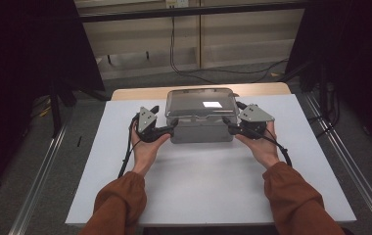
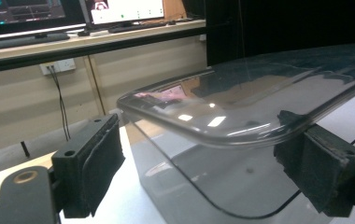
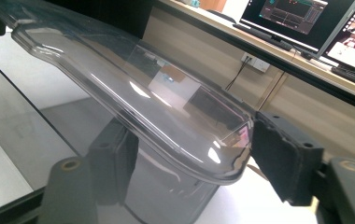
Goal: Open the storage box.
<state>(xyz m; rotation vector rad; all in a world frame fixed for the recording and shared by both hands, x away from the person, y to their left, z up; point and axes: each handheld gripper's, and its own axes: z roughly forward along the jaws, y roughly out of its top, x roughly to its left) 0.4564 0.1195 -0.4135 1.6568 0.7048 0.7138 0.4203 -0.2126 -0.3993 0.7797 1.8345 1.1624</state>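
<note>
Flanking grey box (image 1: 198, 131) with clear lid (image 1: 201, 104), left claw (image 1: 173, 128) apart, right claw (image 1: 227, 125) seemingly unclamped too

One clear-lidded grey box (image 1: 201, 120), two tools, left tool (image 1: 170, 128), right tool (image 1: 229, 126), one white table (image 1: 213, 186)

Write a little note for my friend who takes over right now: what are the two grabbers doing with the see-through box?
Left gripper: jaws straddle the lid's left end, one pad touching the rim, the other apart; no firm grip seen.
Right gripper: jaws straddle the lid's right end, not clearly clamped.
Clear lid sits on the grey box, mid-table on the white board.
Done: both grippers placed at the lid.
Left: probably close both, then lift the lid evenly.
</note>
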